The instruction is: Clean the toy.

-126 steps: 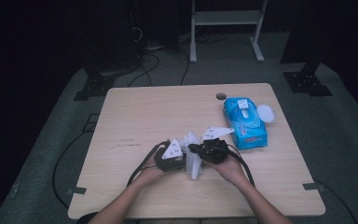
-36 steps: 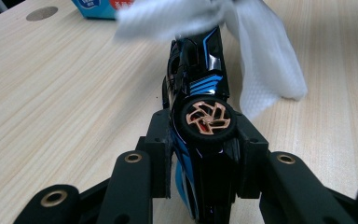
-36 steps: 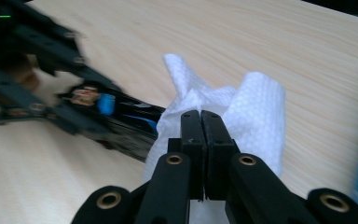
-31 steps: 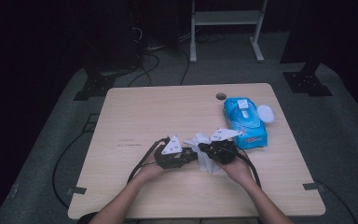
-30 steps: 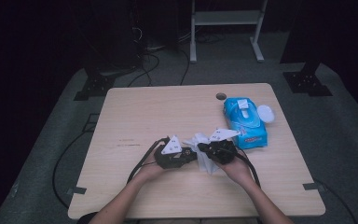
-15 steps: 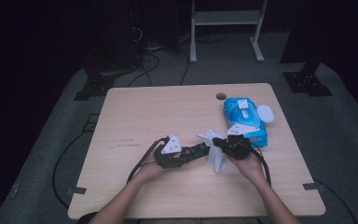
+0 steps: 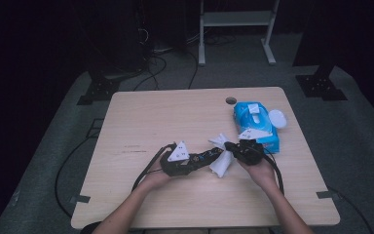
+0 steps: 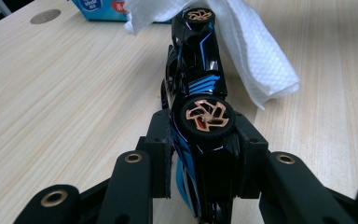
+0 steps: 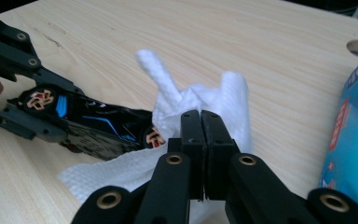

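Sitting on a pale wood-grain table in a dark room: left gripper clamping a black-and-blue toy car, right gripper pinching a white wipe, blue wipes pack nearby.

surface: wooden table | on it: blue wipes pack

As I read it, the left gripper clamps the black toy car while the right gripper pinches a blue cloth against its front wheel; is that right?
Not quite: the cloth is a white tissue, not blue, as the right gripper view shows. The rest stands: the left gripper clamps the toy car, and the right gripper pinches the tissue by the front wheel.
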A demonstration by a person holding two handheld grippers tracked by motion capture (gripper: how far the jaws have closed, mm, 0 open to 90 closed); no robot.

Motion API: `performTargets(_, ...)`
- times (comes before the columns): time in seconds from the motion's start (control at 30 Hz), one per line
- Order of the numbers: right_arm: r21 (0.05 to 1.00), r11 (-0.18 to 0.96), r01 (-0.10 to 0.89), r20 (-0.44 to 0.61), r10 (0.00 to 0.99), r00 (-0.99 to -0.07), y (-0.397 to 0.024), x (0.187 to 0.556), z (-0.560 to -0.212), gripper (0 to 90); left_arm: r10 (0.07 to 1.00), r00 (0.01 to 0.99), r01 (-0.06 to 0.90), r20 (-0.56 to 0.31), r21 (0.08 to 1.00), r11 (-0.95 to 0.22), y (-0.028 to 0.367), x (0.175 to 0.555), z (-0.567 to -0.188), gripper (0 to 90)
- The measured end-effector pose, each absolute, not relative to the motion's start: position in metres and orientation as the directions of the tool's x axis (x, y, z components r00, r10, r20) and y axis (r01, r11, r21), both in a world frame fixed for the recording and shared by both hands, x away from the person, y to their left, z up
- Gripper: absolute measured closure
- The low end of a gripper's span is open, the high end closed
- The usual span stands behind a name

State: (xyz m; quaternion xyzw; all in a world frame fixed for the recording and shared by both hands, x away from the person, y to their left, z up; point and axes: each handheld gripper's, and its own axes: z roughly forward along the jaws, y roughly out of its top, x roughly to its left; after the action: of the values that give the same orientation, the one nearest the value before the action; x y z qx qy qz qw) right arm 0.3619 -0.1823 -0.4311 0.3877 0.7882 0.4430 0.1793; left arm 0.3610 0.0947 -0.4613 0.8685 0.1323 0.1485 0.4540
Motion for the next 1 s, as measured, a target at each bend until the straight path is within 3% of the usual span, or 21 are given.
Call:
performTargets(0.23,0.831,0.321,0.454,0.069,0.751,-0.657,-0.174,0.359,-0.431,88.3,0.358,0.924,0.099,0.132,0.823,-0.560,0.094,0.363,-0.459,63.4)
performTargets(0.37,0.829,0.369,0.420,0.013,0.739,-0.674,-0.160,0.353,-0.428,88.3,0.371,0.918,0.094,0.142,0.830,-0.550,0.097,0.364,-0.454,62.9)
performTargets(0.5,0.828,0.406,0.388,-0.002,0.692,-0.721,-0.137,0.347,-0.427,88.3,0.372,0.917,0.095,0.142,0.830,-0.550,0.100,0.363,-0.453,63.1)
performTargets(0.6,0.836,0.401,0.375,0.058,0.616,-0.786,-0.118,0.343,-0.430,88.2,0.373,0.916,0.096,0.149,0.820,-0.564,0.099,0.363,-0.452,63.1)
performTargets(0.67,0.833,0.435,0.342,0.015,0.601,-0.799,-0.109,0.342,-0.430,88.2,0.375,0.915,0.100,0.148,0.818,-0.566,0.100,0.363,-0.451,63.1)
performTargets(1.0,0.832,0.328,0.448,0.058,0.751,-0.658,-0.169,0.359,-0.431,88.2,0.374,0.917,0.114,0.141,0.804,-0.584,0.098,0.367,-0.450,62.6)
